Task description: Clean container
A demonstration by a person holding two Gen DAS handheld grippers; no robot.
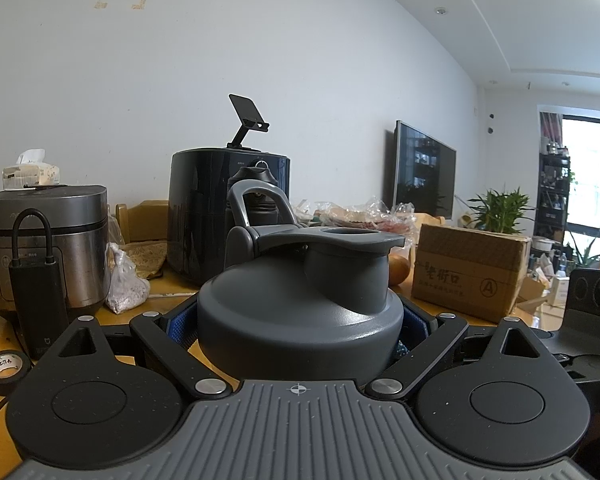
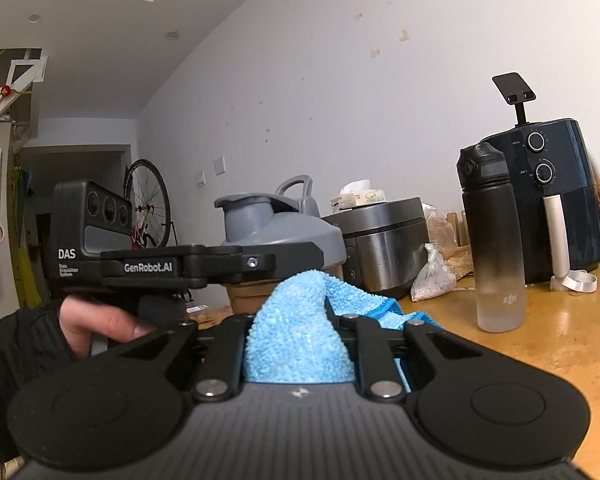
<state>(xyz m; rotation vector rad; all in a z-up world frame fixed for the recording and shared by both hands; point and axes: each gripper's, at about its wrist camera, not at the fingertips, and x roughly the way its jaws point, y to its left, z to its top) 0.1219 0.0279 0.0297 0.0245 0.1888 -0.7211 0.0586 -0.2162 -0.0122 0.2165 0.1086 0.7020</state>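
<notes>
Grey shaker bottle (image 1: 300, 320) sits clamped between the blue-padded jaws of the left gripper (image 1: 300, 332), its domed lid filling the middle of the left wrist view, the flip cap swung open over the spout and the carry loop standing upright behind it. From the right wrist camera the same bottle appears upright above a wooden table (image 2: 560, 344), held from the side by the black left gripper, which a person's left hand (image 2: 100, 326) in a dark sleeve grips by its handle.

Right gripper (image 2: 300, 336) has its jaws drawn together on a light blue microfibre cloth (image 2: 296, 332), which bunches up between them and trails off to the right just in front of the bottle; whether cloth and bottle touch cannot be told.

Behind the bottle stand a dark air fryer (image 2: 556, 200) with two dials and a phone stand (image 2: 514, 90) on top, a black-to-frosted drinking bottle (image 2: 494, 240) just beside it, and a steel rice cooker (image 2: 384, 240) carrying a tissue pack (image 2: 358, 196). A knotted plastic bag (image 2: 434, 276) lies between cooker and drinking bottle. Left wrist view also shows a cardboard box (image 1: 468, 268), a black power bank (image 1: 38, 300) with a looped cable, a roll of black tape (image 1: 6, 370), a wall-mounted television (image 1: 422, 168) and a potted plant (image 1: 500, 208).
</notes>
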